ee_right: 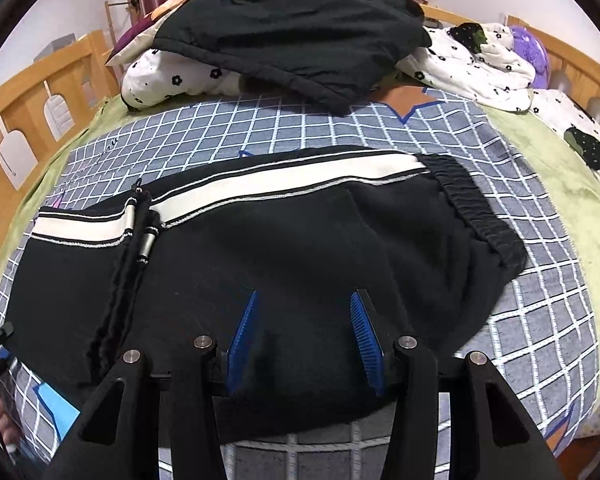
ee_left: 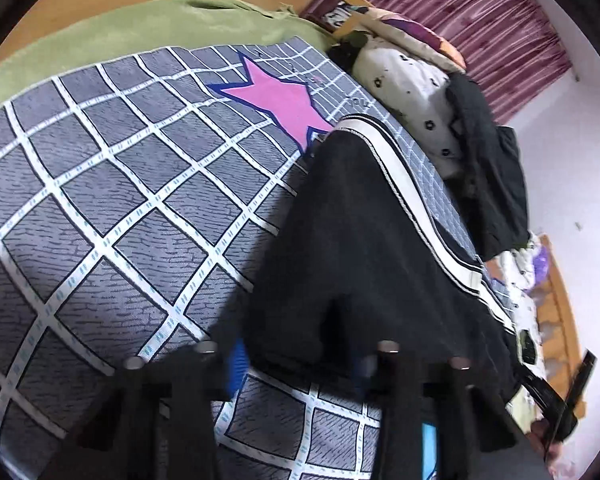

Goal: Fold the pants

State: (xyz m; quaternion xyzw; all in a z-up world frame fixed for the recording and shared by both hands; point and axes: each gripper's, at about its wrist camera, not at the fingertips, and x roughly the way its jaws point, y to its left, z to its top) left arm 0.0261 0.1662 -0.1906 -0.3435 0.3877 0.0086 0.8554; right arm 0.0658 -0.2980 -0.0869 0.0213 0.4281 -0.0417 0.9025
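Black pants [ee_right: 300, 240] with a white side stripe [ee_right: 260, 188] and an elastic waistband [ee_right: 472, 216] lie folded lengthwise on the checked bedsheet [ee_right: 540, 320]. Their drawstring [ee_right: 140, 232] trails across the left part. My right gripper [ee_right: 304, 336] is at the near edge, its blue pads [ee_right: 242, 340] sunk in a thick fold of the black cloth. In the left wrist view the pants [ee_left: 360, 220] stretch away from me. My left gripper [ee_left: 302, 364] is closed on their near end, and the dark fabric fills the gap and hides most of one pad.
A grey checked sheet with a pink star [ee_left: 276, 100] covers the bed over a green blanket [ee_left: 100, 36]. A white flowered quilt [ee_right: 480, 64] with another black garment [ee_right: 292, 36] is piled at the far side. Wooden bed rails [ee_right: 24, 104] run along the edges.
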